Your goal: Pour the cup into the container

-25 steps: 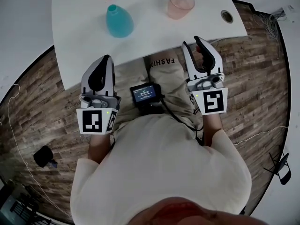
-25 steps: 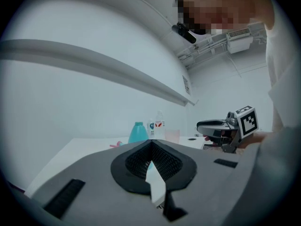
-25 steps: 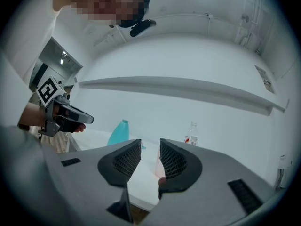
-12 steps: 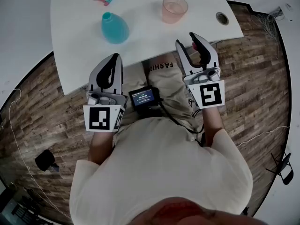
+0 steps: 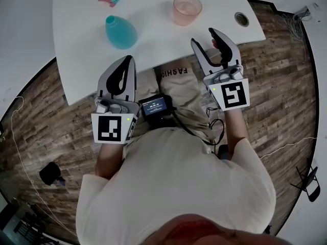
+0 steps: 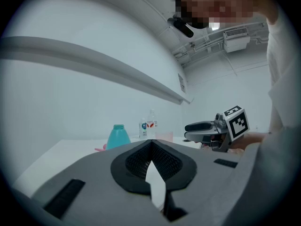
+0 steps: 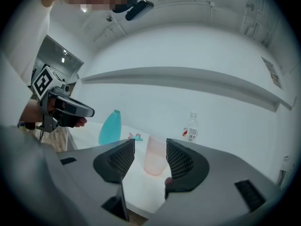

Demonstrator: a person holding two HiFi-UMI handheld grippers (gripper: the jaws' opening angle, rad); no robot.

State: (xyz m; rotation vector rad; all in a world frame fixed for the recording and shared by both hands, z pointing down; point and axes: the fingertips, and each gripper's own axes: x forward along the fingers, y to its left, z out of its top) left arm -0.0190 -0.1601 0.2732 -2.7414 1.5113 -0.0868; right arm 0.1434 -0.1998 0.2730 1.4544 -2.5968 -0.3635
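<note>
My right gripper (image 5: 203,37), right of centre, has just been spreading its fingers, with nothing between them. The pink cup (image 5: 186,9) stands just beyond them on the white surface (image 5: 76,60), top centre. My left gripper (image 5: 127,61), left of centre, has its fingers pressed together, empty. The teal container (image 5: 120,32) stands upper left.
</note>
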